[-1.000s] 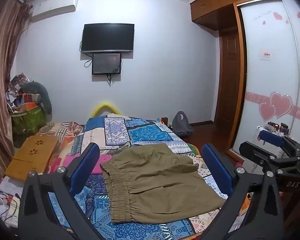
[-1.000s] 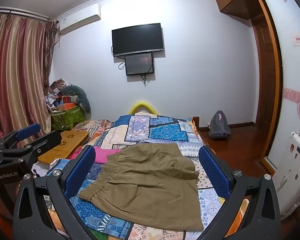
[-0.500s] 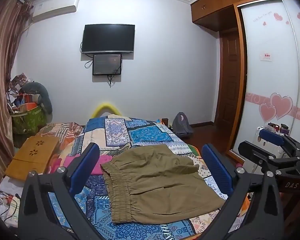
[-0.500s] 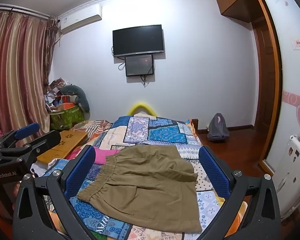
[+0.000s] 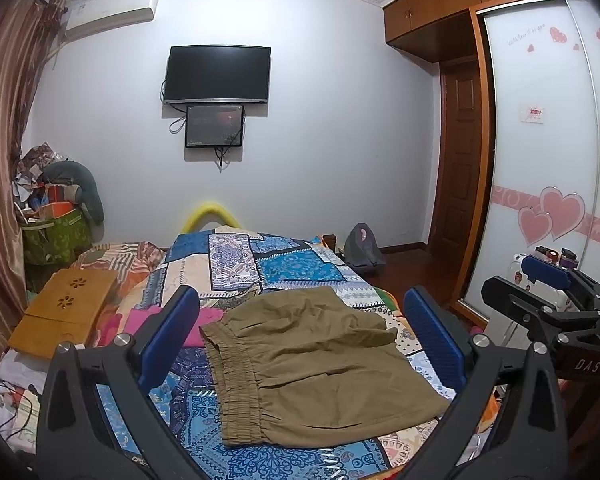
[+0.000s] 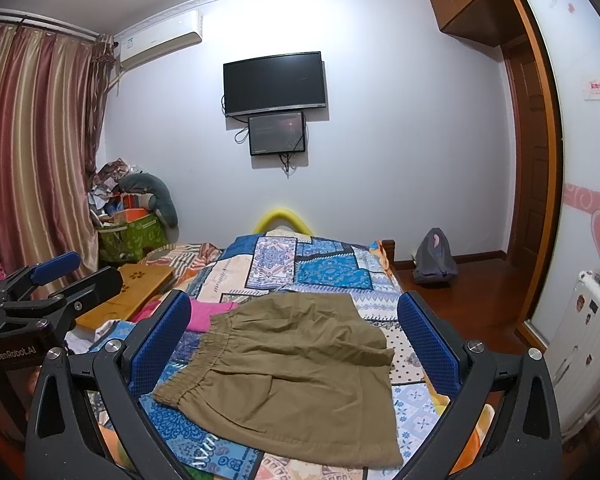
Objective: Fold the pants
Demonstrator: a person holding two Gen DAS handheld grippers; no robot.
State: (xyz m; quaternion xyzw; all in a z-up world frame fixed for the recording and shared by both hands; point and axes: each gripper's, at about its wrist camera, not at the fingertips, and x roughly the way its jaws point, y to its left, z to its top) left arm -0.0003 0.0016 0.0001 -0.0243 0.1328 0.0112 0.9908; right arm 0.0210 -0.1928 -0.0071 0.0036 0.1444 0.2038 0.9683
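The olive-brown pants (image 5: 312,364) lie folded flat on the patchwork bedspread (image 5: 280,268), elastic waistband to the left. They also show in the right wrist view (image 6: 296,372). My left gripper (image 5: 300,336) is open and empty, held above and in front of the pants. My right gripper (image 6: 296,336) is open and empty too, held likewise above the pants. Each gripper shows at the edge of the other's view, the right one (image 5: 548,304) on the right and the left one (image 6: 40,292) on the left.
A pink garment (image 6: 210,314) lies left of the pants. A wooden lap tray (image 5: 66,312) sits on the bed's left side. A green bag of clutter (image 6: 132,232) stands in the corner. A grey backpack (image 6: 434,258) rests on the floor. A white appliance (image 6: 584,344) stands right.
Both grippers have drifted slightly upward and back; the pants sit a little lower in view. Nothing was grasped or moved.
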